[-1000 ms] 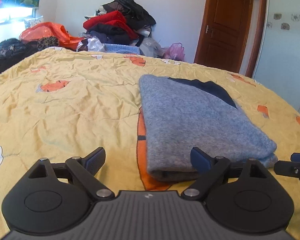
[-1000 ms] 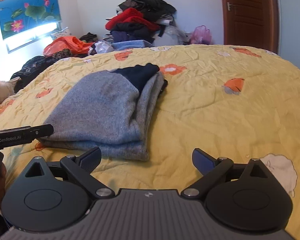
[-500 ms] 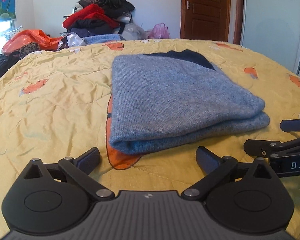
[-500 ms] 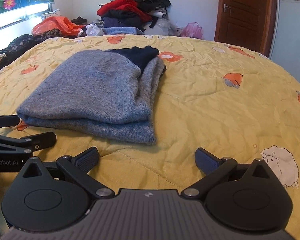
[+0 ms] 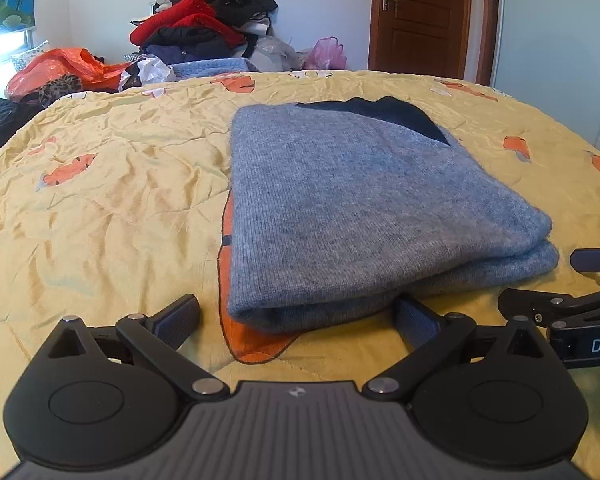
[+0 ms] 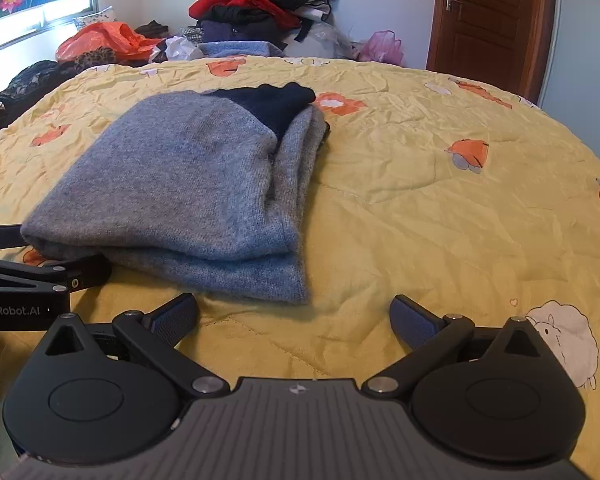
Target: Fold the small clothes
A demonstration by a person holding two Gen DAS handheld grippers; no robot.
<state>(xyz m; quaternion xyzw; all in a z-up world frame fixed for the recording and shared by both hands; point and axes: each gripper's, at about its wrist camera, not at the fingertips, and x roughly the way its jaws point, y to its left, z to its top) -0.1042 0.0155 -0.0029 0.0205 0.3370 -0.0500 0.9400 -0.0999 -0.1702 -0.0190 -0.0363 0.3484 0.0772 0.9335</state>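
My left gripper (image 5: 296, 316) and right gripper (image 6: 294, 316) both gape wide, holding nothing — the folded grey sweater (image 5: 352, 208) lies on the yellow quilt (image 5: 100, 200) just beyond my fingertips, its near edge close to my left jaws.

The right gripper (image 5: 580, 280) enters the left wrist view only partly, cut off by the right edge, its lettering reading just "DA". The left gripper (image 6: 40, 256) is likewise clipped at the left edge of the right wrist view. The folded grey sweater (image 5: 360, 208) hides part of an orange print on the yellow bedspread (image 5: 100, 208). Items within the clothes pile (image 5: 212, 28) beyond the bed's far edge cannot be told apart.
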